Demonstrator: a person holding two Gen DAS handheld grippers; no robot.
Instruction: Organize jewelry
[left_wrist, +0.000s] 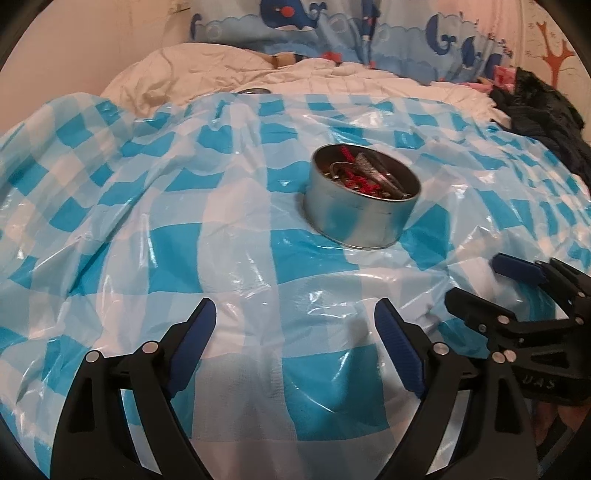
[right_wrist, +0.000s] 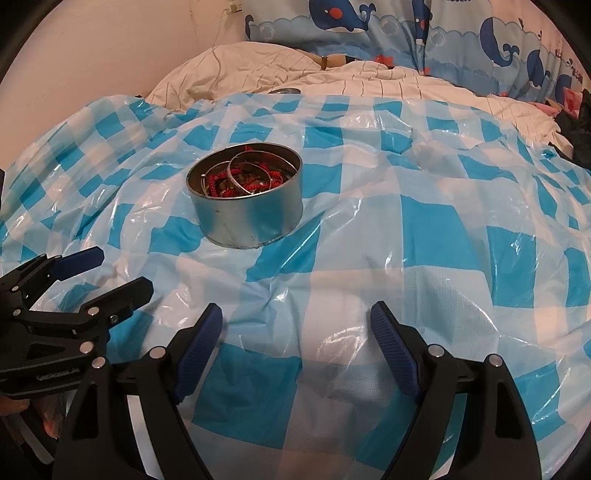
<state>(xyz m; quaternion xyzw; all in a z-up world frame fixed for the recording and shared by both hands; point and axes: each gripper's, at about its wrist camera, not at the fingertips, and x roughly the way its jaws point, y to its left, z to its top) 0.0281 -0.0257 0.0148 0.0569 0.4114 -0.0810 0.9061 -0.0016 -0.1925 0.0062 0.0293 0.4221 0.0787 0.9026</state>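
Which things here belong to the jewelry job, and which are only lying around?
For the job:
- round metal tin
- red cord jewelry and silver bangles inside it
- left tool and right tool, both open and empty

Just lying about:
- checked plastic sheet
- white bedding
- whale-print fabric
- dark clothing

A round metal tin (right_wrist: 245, 199) sat on the blue-and-white checked plastic sheet (right_wrist: 424, 229), at eleven o'clock from my right gripper (right_wrist: 295, 343). In it lay red cords and silver bangles (right_wrist: 243, 179). My left gripper (left_wrist: 295, 339) stood at nine o'clock, beside my right.
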